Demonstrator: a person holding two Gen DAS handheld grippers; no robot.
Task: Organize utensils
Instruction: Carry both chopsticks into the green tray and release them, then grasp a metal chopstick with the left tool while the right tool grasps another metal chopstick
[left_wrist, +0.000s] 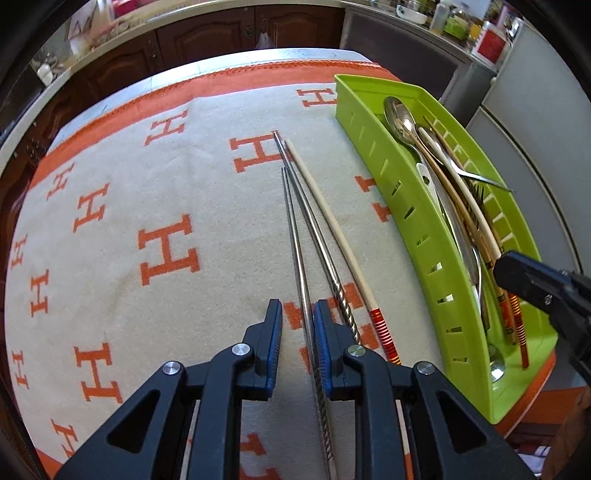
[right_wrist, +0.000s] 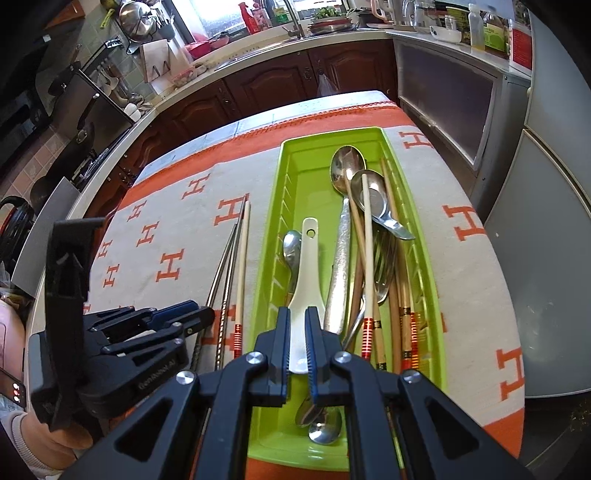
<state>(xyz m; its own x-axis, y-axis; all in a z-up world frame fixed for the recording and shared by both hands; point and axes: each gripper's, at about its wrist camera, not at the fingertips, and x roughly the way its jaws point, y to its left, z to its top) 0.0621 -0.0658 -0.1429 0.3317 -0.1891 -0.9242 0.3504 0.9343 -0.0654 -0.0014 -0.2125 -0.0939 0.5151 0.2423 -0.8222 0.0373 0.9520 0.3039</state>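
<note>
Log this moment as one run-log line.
left gripper: open around metal chopstick on cloth | right gripper: open over white spoon in green tray | wooden chopstick still out

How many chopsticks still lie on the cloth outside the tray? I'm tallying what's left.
3: two metal chopsticks, one running between the left gripper fingers, and a wooden chopstick beside them, nearest the green tray.

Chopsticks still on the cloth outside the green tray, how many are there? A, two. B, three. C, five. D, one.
B: two metal chopsticks and one wooden chopstick lie on the cloth left of the tray.
</note>
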